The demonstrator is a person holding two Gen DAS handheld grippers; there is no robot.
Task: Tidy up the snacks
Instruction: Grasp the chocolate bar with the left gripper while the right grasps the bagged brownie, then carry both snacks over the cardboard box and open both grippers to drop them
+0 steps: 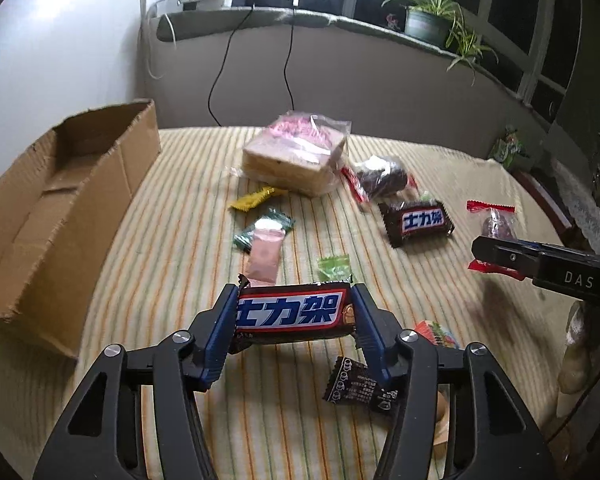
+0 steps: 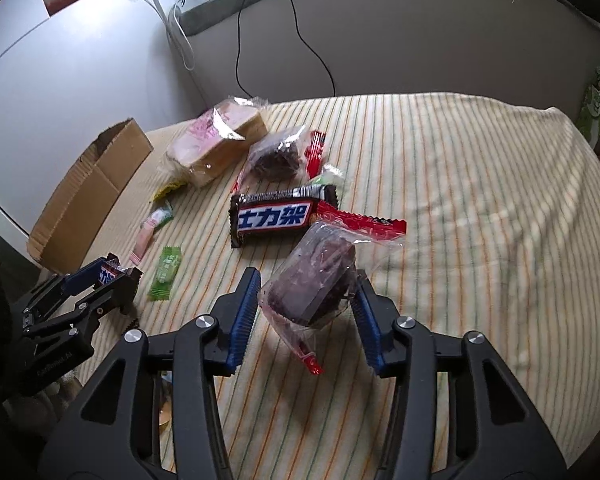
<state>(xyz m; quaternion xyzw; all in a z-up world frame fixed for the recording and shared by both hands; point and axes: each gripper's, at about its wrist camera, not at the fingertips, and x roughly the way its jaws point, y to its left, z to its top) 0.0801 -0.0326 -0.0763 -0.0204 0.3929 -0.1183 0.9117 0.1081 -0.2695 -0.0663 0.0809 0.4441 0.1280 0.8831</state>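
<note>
My left gripper (image 1: 294,312) is shut on a brown Snickers bar (image 1: 292,312) and holds it above the striped cloth; it also shows in the right wrist view (image 2: 112,276). My right gripper (image 2: 306,296) is shut on a dark cake in a clear wrapper with red ends (image 2: 312,280), lifted off the cloth; it shows in the left wrist view (image 1: 496,256). An open cardboard box (image 1: 56,208) lies at the left (image 2: 88,192). A second Snickers bar (image 2: 280,214) lies mid-table (image 1: 418,220).
A bagged bread loaf (image 1: 296,156), another wrapped dark cake (image 1: 380,176), and small yellow (image 1: 252,199), pink (image 1: 264,256), green (image 1: 334,266) and black (image 1: 360,384) candies lie on the cloth (image 2: 480,200). A wall, cables and a plant ledge (image 1: 424,20) stand behind.
</note>
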